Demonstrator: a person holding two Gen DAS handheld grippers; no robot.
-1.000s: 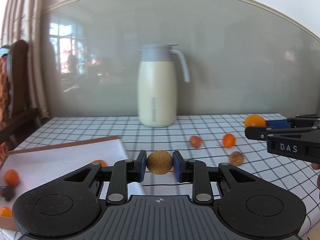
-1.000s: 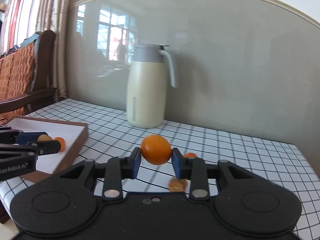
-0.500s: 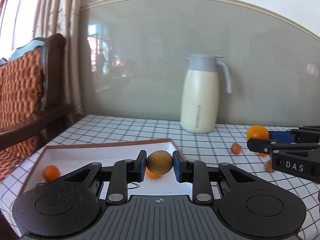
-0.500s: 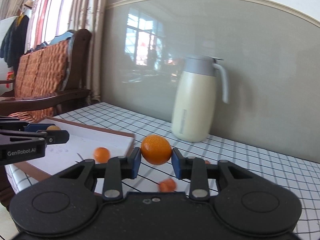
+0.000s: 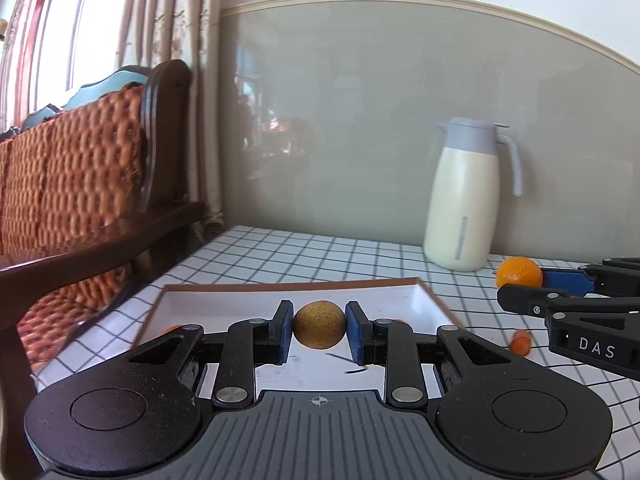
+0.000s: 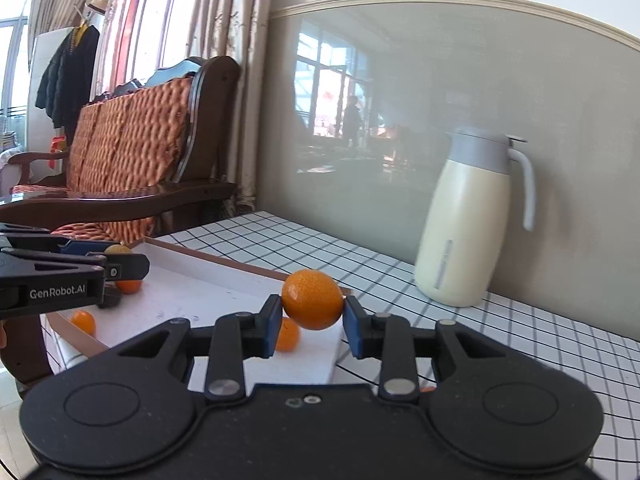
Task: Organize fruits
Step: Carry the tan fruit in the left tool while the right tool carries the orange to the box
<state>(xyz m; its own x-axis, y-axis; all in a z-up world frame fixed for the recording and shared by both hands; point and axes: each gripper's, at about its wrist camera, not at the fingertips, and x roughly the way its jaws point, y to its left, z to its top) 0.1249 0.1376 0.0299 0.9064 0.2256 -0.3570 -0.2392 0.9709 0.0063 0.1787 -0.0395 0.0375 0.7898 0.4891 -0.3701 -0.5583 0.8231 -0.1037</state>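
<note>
My left gripper [image 5: 319,330] is shut on a small brown-yellow round fruit [image 5: 319,324] and hangs over the white tray with a brown rim [image 5: 280,287]. My right gripper [image 6: 312,312] is shut on an orange [image 6: 313,299], held above the tray's [image 6: 224,300] right end. In the left wrist view the right gripper and its orange [image 5: 519,273] show at the right edge. In the right wrist view the left gripper's fruit [image 6: 118,249] shows at the far left. Three small oranges [image 6: 83,321] [image 6: 129,286] [image 6: 288,334] lie in the tray.
A cream jug with a grey lid [image 6: 466,220] stands at the back of the checked tablecloth [image 6: 540,344] by the wall. One small orange fruit [image 5: 520,342] lies on the cloth right of the tray. A wooden chair with an orange cushion [image 5: 72,184] stands left of the table.
Both grippers have swung left with their fruits: the tray has come from the left edge to under them, and the jug and loose fruits have slid to the right of each view.
</note>
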